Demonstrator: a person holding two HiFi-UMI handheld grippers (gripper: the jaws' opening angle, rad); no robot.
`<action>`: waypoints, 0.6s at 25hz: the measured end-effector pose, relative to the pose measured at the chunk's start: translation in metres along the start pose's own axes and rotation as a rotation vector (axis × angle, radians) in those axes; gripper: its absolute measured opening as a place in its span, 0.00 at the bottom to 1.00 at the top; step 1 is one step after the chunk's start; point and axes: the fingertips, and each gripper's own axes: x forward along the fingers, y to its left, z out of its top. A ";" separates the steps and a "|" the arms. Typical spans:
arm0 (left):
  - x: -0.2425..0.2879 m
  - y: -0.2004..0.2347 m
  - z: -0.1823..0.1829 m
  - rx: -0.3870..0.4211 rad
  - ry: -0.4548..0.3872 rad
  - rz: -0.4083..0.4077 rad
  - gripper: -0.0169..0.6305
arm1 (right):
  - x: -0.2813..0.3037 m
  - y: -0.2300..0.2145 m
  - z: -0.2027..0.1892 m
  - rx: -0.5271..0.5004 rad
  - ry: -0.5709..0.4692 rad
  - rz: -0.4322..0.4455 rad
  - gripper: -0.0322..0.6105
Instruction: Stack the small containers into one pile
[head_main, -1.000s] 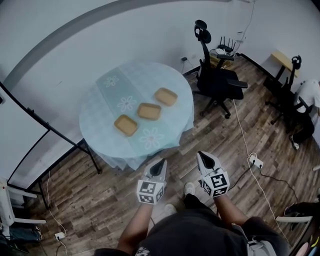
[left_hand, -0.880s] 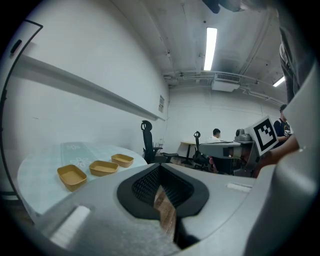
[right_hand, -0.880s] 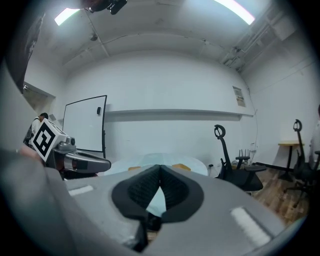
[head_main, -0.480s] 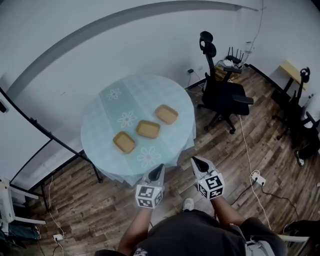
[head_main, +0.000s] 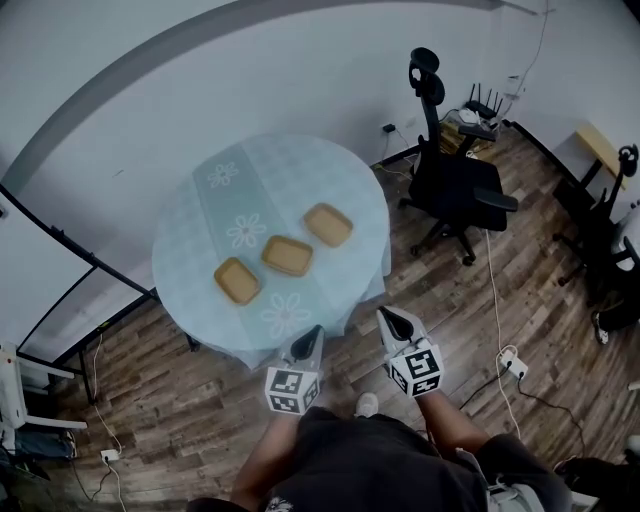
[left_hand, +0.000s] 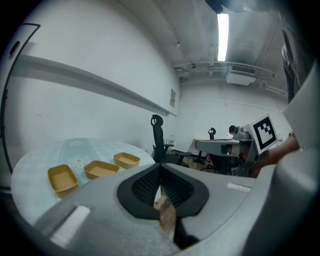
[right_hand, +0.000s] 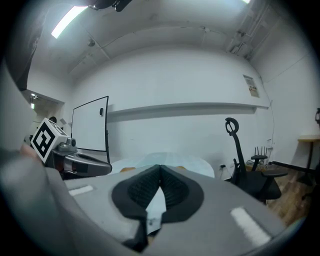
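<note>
Three small tan containers lie apart in a slanting row on the round table (head_main: 200, 210): the left one (head_main: 237, 281), the middle one (head_main: 287, 255) and the right one (head_main: 328, 224). In the left gripper view they show as left container (left_hand: 62, 178), middle container (left_hand: 101, 169) and right container (left_hand: 126, 160). My left gripper (head_main: 312, 333) hangs shut and empty just off the table's near edge. To its right my right gripper (head_main: 388, 317) is also shut with nothing in it. Both point toward the table, and neither touches a container.
A black office chair (head_main: 455, 185) stands right of the table. A white power strip (head_main: 513, 367) and cables lie on the wood floor at the right. A dark-framed board (head_main: 60, 250) leans at the left. More chairs and a desk stand at far right.
The table and containers have drawn nearer and shifted left in the head view. Both grippers have come forward to the table's near edge. Their jaws stayed shut.
</note>
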 end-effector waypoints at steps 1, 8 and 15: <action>0.003 0.002 -0.002 -0.008 0.004 0.001 0.03 | 0.005 0.000 -0.001 0.001 0.005 0.010 0.05; 0.039 0.026 0.008 -0.038 -0.004 -0.012 0.03 | 0.054 -0.009 0.014 -0.044 -0.018 0.013 0.05; 0.065 0.075 0.033 -0.024 -0.040 -0.016 0.03 | 0.108 -0.007 0.031 -0.052 -0.025 0.014 0.05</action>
